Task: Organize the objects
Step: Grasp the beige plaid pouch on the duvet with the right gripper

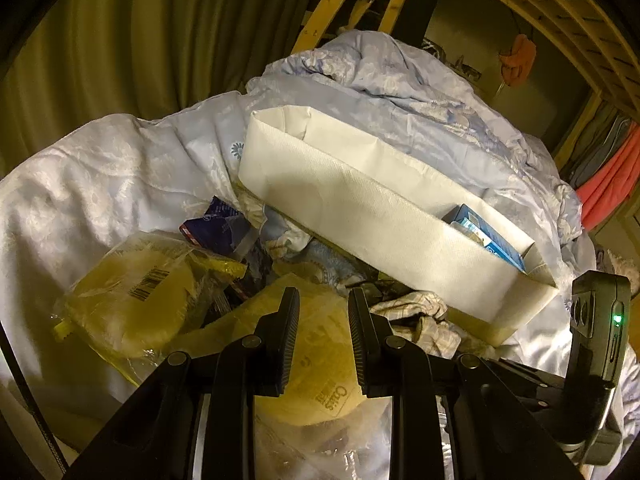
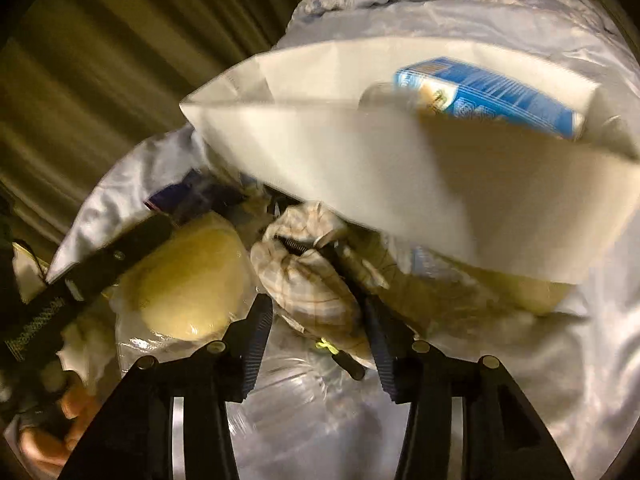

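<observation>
Left wrist view: the left hand-held gripper (image 1: pixel 324 300) points forward and slightly down over a cluttered bed, its two black fingers parted with nothing between them. Just beneath the fingertips lies a clear bag of pale round flatbreads (image 1: pixel 316 364) with a printed label. To its left sits a second bag of flatbreads (image 1: pixel 136 300), barcode facing up. Behind that bag a dark blue packet (image 1: pixel 220 224) is wedged among the folds. A checked cloth (image 1: pixel 420 312) is bunched just right of the fingertips. Beyond all of it a long white fabric storage box (image 1: pixel 360 216) rests tilted on a rumpled pale blue duvet (image 1: pixel 120 168), with a blue carton (image 1: pixel 488 240) lying inside at its right end. Green curtains (image 1: pixel 120 40) and wooden bed slats (image 1: pixel 560 12) fill the background.

Right wrist view: the picture is motion-blurred. The right hand-held gripper (image 2: pixel 318 312) also points forward and down, fingers spread wide and empty, framing the checked cloth bundle (image 2: pixel 308 272). Only this view shows the left gripper from outside, a black bar (image 2: pixel 80 280) crossing the left edge, with the person's fingers (image 2: pixel 76 404) at the lower left. The flatbread bag (image 2: pixel 188 276) lies between that bar and the cloth. The white box (image 2: pixel 400 184) looms closer, the blue carton (image 2: pixel 492 96) plainly inside it.
</observation>
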A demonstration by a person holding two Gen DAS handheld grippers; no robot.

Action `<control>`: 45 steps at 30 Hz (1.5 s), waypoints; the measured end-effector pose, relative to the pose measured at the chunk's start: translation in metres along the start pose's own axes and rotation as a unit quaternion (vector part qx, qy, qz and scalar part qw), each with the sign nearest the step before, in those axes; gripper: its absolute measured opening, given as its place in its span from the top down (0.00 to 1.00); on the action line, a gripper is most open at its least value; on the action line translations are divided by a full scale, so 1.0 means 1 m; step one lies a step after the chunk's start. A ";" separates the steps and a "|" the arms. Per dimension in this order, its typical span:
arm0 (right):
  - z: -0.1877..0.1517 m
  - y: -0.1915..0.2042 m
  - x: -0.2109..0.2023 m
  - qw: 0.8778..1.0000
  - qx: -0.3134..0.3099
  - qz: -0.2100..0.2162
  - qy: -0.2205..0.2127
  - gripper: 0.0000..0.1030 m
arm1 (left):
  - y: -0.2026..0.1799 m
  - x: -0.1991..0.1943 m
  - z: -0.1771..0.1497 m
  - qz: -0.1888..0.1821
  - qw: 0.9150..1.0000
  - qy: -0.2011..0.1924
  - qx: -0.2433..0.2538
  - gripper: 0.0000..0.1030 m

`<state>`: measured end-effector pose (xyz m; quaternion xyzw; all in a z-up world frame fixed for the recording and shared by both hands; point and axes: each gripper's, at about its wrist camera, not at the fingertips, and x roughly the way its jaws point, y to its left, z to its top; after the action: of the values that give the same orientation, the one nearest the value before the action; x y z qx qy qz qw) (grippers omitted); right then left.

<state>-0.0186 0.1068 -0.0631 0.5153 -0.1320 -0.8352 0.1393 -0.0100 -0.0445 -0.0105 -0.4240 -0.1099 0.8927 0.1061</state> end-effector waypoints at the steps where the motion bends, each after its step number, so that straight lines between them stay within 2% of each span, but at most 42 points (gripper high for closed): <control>1: 0.000 -0.002 -0.003 1.000 -0.001 -0.002 -0.007 0.59 | 0.000 0.000 0.000 0.000 1.000 0.001 0.000 0.77; 3: -0.002 -0.005 -0.014 1.000 0.006 0.015 -0.026 0.70 | -0.001 0.000 0.000 0.001 1.000 0.001 0.002 0.77; 5: 0.001 -0.004 -0.026 0.998 0.018 0.035 -0.044 0.84 | -0.001 -0.001 -0.001 0.002 1.000 -0.001 0.004 0.77; 7: 0.002 -0.006 -0.037 0.997 0.044 0.052 -0.046 0.92 | -0.001 -0.003 0.000 0.000 1.000 -0.005 0.004 0.77; 12: 0.003 -0.019 -0.072 0.989 0.078 0.110 -0.057 0.94 | 0.000 -0.007 0.001 -0.012 1.000 -0.018 -0.001 0.77; 15: 0.002 -0.030 -0.106 0.976 0.099 0.174 -0.090 0.94 | -0.001 -0.014 0.002 -0.021 0.999 -0.037 -0.001 0.77; 17: 0.004 -0.025 -0.128 0.972 0.096 0.180 -0.117 0.94 | -0.002 -0.017 0.003 -0.024 0.999 -0.048 0.000 0.77; 19: 0.004 -0.019 -0.148 0.972 0.081 0.169 -0.140 0.94 | -0.002 -0.019 0.003 -0.023 0.998 -0.054 0.000 0.77; 22: 0.003 -0.010 -0.166 0.982 0.045 0.116 -0.142 0.91 | -0.002 -0.016 0.004 -0.018 0.999 -0.047 -0.002 0.77; 24: 0.006 -0.004 -0.158 0.986 0.047 0.082 -0.134 0.79 | -0.001 -0.012 0.004 -0.014 0.999 -0.039 -0.006 0.77; 26: 0.010 -0.005 -0.135 0.990 0.068 0.054 -0.111 0.37 | 0.003 -0.009 0.004 -0.014 0.999 -0.032 -0.013 0.77; 29: 0.014 -0.009 -0.093 0.991 0.110 0.019 -0.077 0.36 | 0.005 -0.008 0.004 -0.013 0.999 -0.027 -0.020 0.77; 34: 0.018 -0.004 -0.025 0.991 0.132 0.004 -0.018 0.36 | 0.005 -0.008 0.002 -0.008 0.999 -0.027 -0.016 0.77; 36: 0.022 -0.002 -0.017 0.991 0.129 -0.017 -0.019 0.36 | 0.005 -0.006 0.002 -0.006 1.000 -0.024 -0.016 0.77; 40: 0.026 -0.015 -0.014 0.984 0.175 -0.001 -0.047 0.35 | 0.006 -0.005 0.002 -0.003 1.000 -0.022 -0.015 0.77; 42: 0.025 -0.026 0.004 0.979 0.202 0.009 -0.028 0.35 | 0.006 -0.005 0.002 -0.003 1.000 -0.021 -0.015 0.77; 43: 0.022 -0.027 0.012 0.980 0.200 0.007 -0.012 0.35 | 0.006 -0.005 0.002 -0.003 1.000 -0.021 -0.015 0.77; 45: 0.020 -0.021 0.013 0.985 0.174 -0.010 -0.010 0.38 | 0.006 -0.005 0.002 -0.005 1.000 -0.019 -0.015 0.77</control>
<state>-0.0437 0.1234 -0.0729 0.5245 -0.2715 -0.8061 0.0382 -0.0091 -0.0519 -0.0077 -0.4079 -0.1276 0.8983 0.1018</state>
